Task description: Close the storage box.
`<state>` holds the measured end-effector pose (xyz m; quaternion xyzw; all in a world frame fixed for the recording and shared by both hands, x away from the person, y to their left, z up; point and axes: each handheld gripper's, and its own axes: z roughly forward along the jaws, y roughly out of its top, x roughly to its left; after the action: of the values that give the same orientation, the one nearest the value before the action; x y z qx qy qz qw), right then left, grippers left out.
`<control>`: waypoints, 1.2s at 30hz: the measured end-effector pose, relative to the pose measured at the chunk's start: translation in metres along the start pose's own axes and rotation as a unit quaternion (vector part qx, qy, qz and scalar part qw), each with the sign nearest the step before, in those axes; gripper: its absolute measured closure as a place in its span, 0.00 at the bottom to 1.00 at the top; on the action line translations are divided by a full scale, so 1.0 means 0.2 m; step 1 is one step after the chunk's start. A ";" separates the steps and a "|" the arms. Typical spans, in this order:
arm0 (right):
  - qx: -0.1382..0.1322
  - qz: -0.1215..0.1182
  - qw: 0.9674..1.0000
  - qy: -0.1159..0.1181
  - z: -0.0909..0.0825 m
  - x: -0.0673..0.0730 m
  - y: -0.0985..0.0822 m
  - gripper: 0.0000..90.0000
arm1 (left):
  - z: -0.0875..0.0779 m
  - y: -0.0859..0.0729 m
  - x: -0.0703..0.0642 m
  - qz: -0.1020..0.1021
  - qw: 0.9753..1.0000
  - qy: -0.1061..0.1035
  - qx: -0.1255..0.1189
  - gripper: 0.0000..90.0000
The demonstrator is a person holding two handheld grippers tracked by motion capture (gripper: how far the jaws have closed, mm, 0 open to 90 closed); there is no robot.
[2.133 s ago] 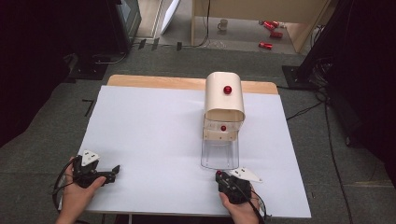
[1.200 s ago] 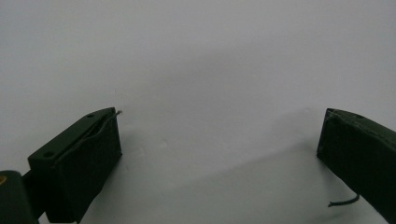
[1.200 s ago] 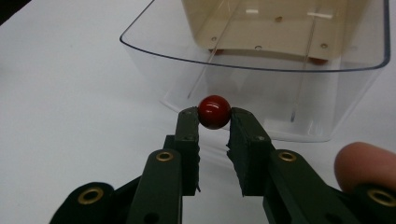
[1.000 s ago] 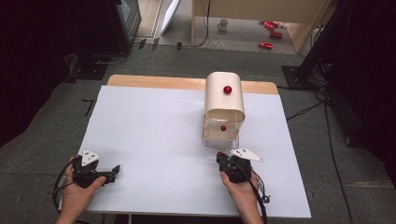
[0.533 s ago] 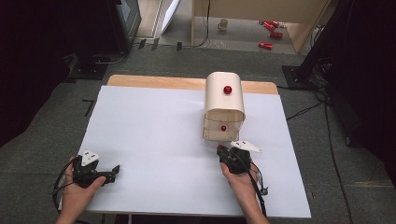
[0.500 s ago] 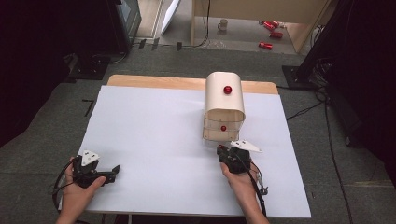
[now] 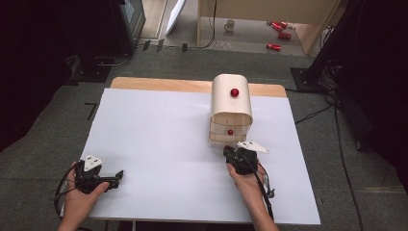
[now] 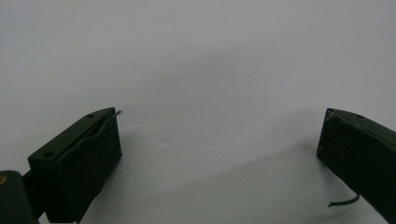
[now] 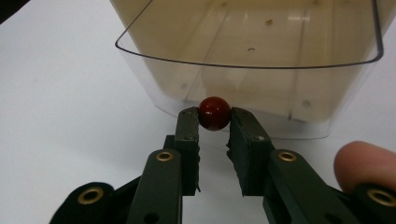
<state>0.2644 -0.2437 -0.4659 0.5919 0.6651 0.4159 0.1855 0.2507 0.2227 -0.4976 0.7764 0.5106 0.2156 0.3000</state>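
Note:
A small cream cabinet [image 7: 232,103] with a rounded top stands on the far right part of the white table [image 7: 159,134]. One red knob [image 7: 234,92] sits on its top and another red knob [image 7: 230,132] on a front drawer. Its lowest drawer is clear plastic [image 9: 247,65] and sticks out a short way toward me. My right gripper [image 7: 232,153] is at the front of that drawer, shut on the drawer's red knob [image 9: 215,112]. My left gripper [image 7: 115,175] rests near the table's front left corner, open, with bare white table between its jaws [image 8: 219,135].
The table's wooden far edge [image 7: 159,84] shows behind the white sheet. On the floor beyond lie red cans [image 7: 281,34] and a mug [image 7: 230,24]. Cables [image 7: 317,113] run on the floor to the right.
My right gripper has moved away from me toward the cabinet with the knob in it, and the clear drawer has slid most of the way in. The left gripper has stayed put.

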 end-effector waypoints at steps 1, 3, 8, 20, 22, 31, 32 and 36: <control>-0.001 0.000 1.000 0.000 0.00 0.00 0.01 0.83 | 0.00 0.00 0.00 0.000 1.000 0.000 0.000 0.00; -0.002 0.000 1.000 -0.001 0.00 0.00 0.02 0.83 | 0.00 0.00 0.00 0.000 1.000 0.000 0.000 0.00; -0.005 -0.002 1.000 0.000 0.01 -0.01 0.04 0.83 | 0.00 0.00 0.00 0.000 1.000 0.000 0.000 0.00; -0.001 0.000 1.000 0.002 0.04 -0.02 0.04 0.83 | 0.00 0.00 0.00 0.000 1.000 0.000 0.000 0.00; 0.000 -0.001 1.000 0.002 0.04 -0.03 0.04 0.83 | 0.00 0.00 0.00 0.000 1.000 0.000 0.000 0.00; 0.008 -0.010 1.000 0.021 0.02 -0.05 0.03 0.49 | 0.00 0.00 0.00 0.000 1.000 0.000 0.000 0.00; 0.009 -0.012 1.000 0.022 0.01 -0.05 0.03 0.42 | 0.00 0.00 0.00 0.000 1.000 0.000 0.000 0.00; 0.012 -0.027 0.999 0.020 -0.02 -0.07 0.03 0.14 | 0.00 0.00 0.00 0.000 1.000 0.000 0.000 0.00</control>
<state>0.2678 -0.2590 -0.4627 0.5670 0.6894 0.4149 0.1764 0.2506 0.2227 -0.4976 0.7765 0.5105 0.2159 0.2996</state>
